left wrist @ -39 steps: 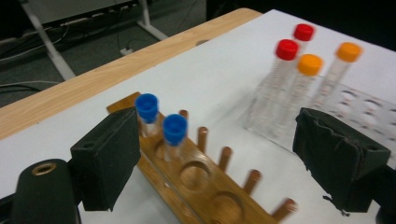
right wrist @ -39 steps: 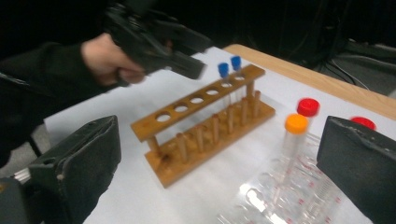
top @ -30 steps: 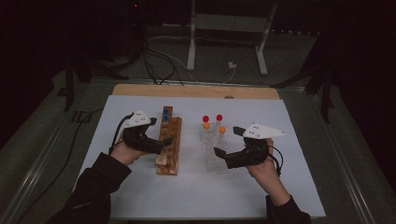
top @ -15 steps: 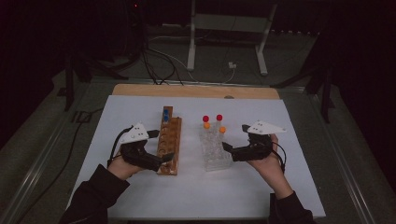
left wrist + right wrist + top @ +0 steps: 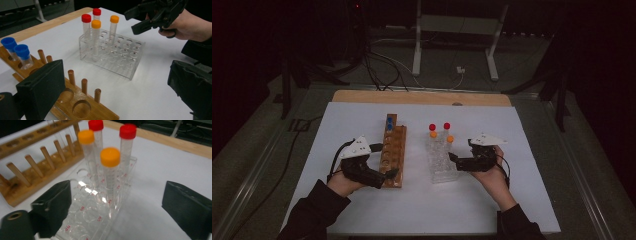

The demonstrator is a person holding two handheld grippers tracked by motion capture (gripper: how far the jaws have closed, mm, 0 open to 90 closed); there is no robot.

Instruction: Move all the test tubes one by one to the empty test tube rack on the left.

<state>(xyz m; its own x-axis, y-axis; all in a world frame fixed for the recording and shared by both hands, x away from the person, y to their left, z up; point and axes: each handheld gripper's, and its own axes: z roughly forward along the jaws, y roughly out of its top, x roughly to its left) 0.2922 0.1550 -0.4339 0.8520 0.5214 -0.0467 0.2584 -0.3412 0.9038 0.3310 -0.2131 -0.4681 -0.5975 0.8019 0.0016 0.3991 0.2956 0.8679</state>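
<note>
A clear plastic rack (image 5: 442, 162) (image 5: 112, 53) (image 5: 100, 202) holds two red-capped tubes (image 5: 432, 127) (image 5: 128, 131) and two orange-capped tubes (image 5: 450, 139) (image 5: 110, 157). My right gripper (image 5: 454, 159) (image 5: 120, 207) is low at the rack's right side. Its jaws have just been closing and are still open, with the rack's near part between them and no pad pressing on it. To the left lies a wooden rack (image 5: 393, 155) (image 5: 82, 107) with two blue-capped tubes (image 5: 389, 123) (image 5: 22, 51) at its far end. My left gripper (image 5: 389, 175) (image 5: 117, 92) is open at that rack's near end.
Both racks stand on a white sheet (image 5: 362, 120) laid over a wooden board (image 5: 422, 96). Cables (image 5: 382, 65) and a metal stand (image 5: 457, 30) lie on the floor behind the table. The wooden rack has a row of upright pegs (image 5: 30, 162) along one side.
My right gripper has sunk toward the clear rack and its jaws look narrower. My left gripper has slid toward the near end of the wooden rack.
</note>
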